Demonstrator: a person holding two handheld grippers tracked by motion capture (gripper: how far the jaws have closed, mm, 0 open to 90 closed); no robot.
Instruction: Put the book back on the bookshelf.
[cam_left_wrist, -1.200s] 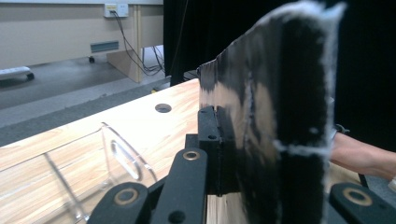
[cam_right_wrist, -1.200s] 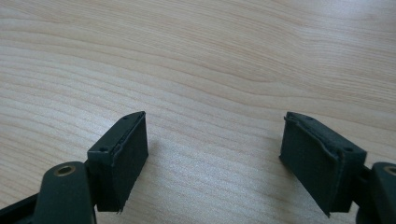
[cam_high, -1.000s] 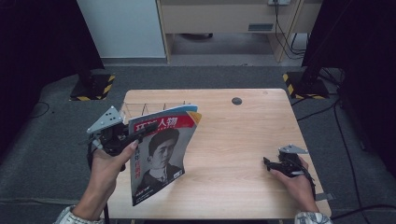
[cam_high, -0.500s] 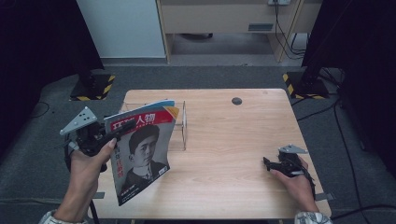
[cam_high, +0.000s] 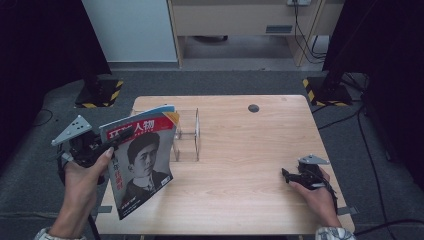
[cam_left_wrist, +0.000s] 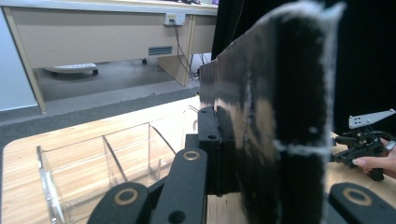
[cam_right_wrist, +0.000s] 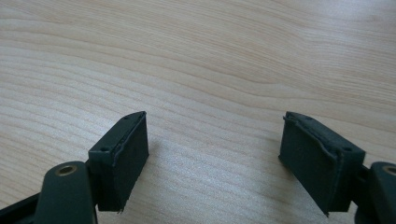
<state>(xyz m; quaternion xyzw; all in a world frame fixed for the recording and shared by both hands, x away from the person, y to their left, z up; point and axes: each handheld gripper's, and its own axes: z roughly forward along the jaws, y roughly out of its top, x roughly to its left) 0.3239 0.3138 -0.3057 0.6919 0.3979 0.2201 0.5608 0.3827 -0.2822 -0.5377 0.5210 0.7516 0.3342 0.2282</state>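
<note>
- The left gripper (cam_high: 117, 140) is clamped on a magazine (cam_high: 142, 165), its jaws pinched onto the upper left edge of the cover.
- The magazine is held upright and a little tilted, clear of the counter (cam_high: 250, 175), over the counter's near left corner.
- Its cover faces the high view: a red band with white characters on top and a black-and-white portrait below.
- In the left gripper view the magazine (cam_left_wrist: 280, 116) stands edge-on between the jaws, dark and blurred.
- A clear plastic rack (cam_high: 187, 135) with upright dividers stands on the counter just behind and to the right of the magazine, at the left rear.
- The right gripper (cam_high: 286, 174) rests on the counter near the right front edge, held in the person's right hand (cam_high: 320, 197), well apart from the magazine.
- In the right gripper view its jaws stand wide apart with bare wood between them.
- A small dark round hole (cam_high: 253, 108) sits in the counter near the far edge.
</note>
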